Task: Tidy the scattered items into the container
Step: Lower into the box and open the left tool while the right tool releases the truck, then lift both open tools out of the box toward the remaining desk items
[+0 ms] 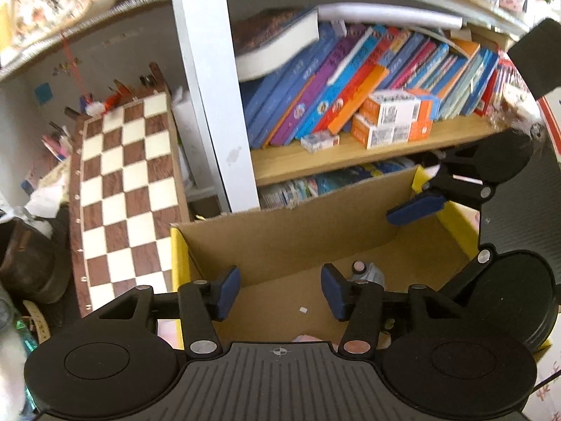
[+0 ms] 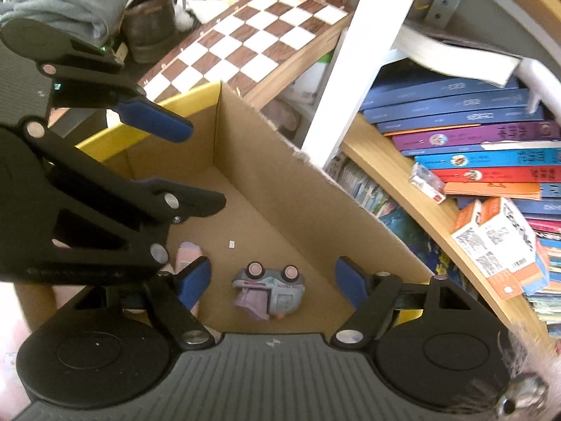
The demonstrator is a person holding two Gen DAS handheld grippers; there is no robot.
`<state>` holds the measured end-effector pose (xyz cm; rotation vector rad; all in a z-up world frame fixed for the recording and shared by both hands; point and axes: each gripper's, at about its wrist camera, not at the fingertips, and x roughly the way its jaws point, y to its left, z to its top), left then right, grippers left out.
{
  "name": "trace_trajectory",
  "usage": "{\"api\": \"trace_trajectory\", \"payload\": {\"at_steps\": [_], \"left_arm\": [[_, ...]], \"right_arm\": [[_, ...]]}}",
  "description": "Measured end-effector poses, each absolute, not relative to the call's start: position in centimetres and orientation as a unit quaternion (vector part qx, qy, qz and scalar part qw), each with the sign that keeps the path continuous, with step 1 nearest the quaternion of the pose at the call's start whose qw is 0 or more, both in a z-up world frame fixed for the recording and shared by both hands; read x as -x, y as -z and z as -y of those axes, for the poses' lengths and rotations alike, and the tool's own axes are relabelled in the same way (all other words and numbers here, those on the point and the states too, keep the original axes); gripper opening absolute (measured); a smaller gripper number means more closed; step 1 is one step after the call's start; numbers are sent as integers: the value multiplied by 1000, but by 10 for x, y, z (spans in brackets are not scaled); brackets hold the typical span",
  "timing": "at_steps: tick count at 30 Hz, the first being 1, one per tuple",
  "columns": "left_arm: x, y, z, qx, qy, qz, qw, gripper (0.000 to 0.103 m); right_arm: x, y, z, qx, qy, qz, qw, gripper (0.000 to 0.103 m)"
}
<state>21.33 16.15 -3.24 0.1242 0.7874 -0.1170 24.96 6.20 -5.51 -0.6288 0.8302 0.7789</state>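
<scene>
Cardboard box with yellow rim already holds the grey-and-lilac toy car, upturned. Both the left tool and right tool hang spread, empty; best lift clear without snagging walls.

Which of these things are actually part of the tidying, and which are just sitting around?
Part of the job:
open brown cardboard box
small grey-blue toy car lying overturned inside it
pale pink item beside it

Just lying about:
brown-and-white chessboard
leaning colourful books
orange-and-white cartons
brown shoe
</scene>
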Motion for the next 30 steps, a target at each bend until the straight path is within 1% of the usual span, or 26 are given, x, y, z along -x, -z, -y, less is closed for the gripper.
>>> {"api": "trace_trajectory", "payload": {"at_steps": [6,8,11,19,27,29,30], "left_arm": [[-191,13,-154,-60,53,-357,931,55],[-183,7,-151,-64,52,-349,934,60],[-171,-2,-146,-68,51,-336,938,62],[-142,-20,-132,-78,59,-315,944,64],[-124,-23,-120,-82,62,-312,945,65],[-120,-24,-117,-80,61,-309,946,72],[-119,-25,-115,-79,61,-308,946,72]], "right_arm": [[-231,37,-46,281,-353,-371,812,78],[-224,31,-40,277,-350,-366,817,78],[-213,20,-29,269,-346,-357,825,79],[-186,-2,-3,251,-337,-337,842,80],[-168,-9,16,241,-330,-331,851,80],[-165,-10,22,237,-326,-329,854,81],[-164,-11,25,234,-324,-329,856,82]]}}
